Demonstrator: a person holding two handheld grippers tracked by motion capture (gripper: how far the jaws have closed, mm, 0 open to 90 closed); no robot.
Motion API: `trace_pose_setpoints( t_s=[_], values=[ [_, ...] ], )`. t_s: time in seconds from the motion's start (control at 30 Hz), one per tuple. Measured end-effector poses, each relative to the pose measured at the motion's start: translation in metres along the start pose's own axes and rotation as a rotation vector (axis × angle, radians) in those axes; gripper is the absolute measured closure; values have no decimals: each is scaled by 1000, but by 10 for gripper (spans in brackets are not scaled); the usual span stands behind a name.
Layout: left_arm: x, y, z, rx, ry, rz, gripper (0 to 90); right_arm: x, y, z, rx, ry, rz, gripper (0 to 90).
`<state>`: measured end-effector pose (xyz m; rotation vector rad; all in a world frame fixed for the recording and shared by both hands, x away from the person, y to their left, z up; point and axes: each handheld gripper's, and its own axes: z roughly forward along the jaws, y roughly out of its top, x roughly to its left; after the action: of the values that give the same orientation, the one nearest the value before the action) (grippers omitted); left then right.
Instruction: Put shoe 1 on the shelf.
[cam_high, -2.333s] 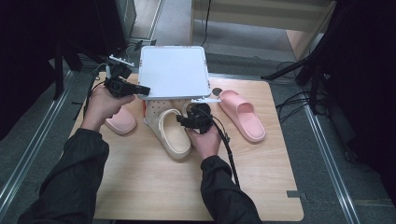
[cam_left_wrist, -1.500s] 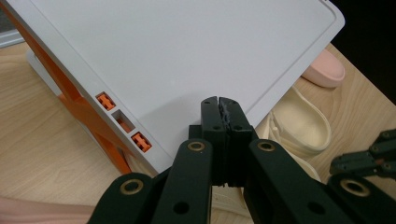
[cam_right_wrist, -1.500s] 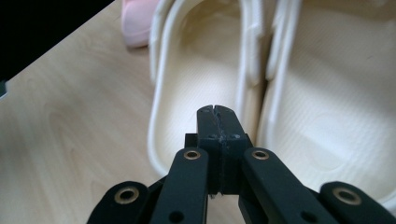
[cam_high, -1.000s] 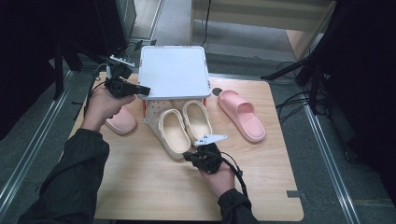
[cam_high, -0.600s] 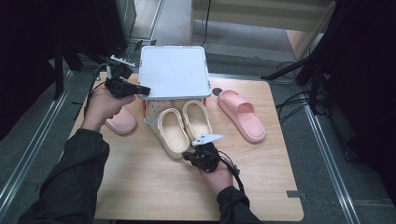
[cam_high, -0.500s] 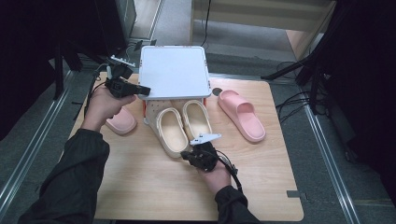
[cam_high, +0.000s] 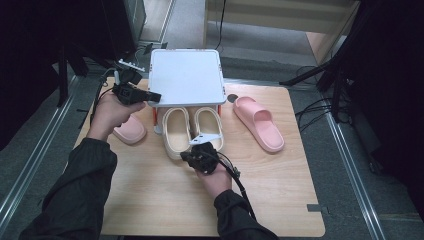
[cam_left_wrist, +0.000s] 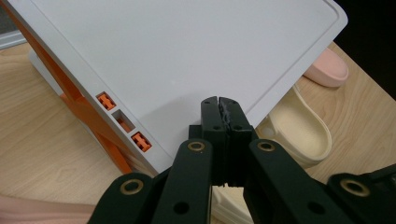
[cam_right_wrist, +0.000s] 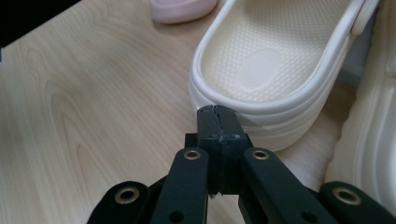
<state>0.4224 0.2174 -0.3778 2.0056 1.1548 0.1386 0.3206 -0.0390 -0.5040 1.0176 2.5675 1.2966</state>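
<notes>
While the left side basically didn't budge, the right gripper had slid a little to the left along the table compared with a moment earlier, ending up just off the heel of the left cream slipper instead of sitting between the pair. A couple of seconds back that hand was up over the slippers, and the right cream slipper wasn't yet lined up next to its partner; by this point both sat side by side with their toes tucked under the front edge of the white rack.

In the right gripper view, the tongs were pressed together with nothing between them, tips right at the rim of the left cream slipper's heel. Looked like they touched it, but I couldn't tell for sure. The right hand came in low from the bottom edge, palm around the tool, cable trailing back along the sleeve.

The left gripper was held up by the rack's left edge, pointing across at it, jaws also pressed together and empty. The left gripper view had them hovering over the rack's white top.

One pink slipper sat under the left hand, the other pink slipper well off to the right.
</notes>
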Motion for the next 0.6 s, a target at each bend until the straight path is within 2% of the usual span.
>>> trace_pose_setpoints(
  t_s=[0.3, 0.37, 0.5, 0.6],
  values=[
    [1, 0, 0, -1, -6, -4, 896, -10, 18, 23, -26, -25, 80, 900],
    [1, 0, 0, 0, -5, -3, 896, -13, 21, 27, -37, -19, 74, 900],
    [0, 0, 0, -1, -2, -3, 896, -14, 27, 35, -44, -62, 76, 900],
    [1, 0, 0, 0, -4, -3, 896, -15, 30, 39, -62, -76, 84, 900]
  ],
)
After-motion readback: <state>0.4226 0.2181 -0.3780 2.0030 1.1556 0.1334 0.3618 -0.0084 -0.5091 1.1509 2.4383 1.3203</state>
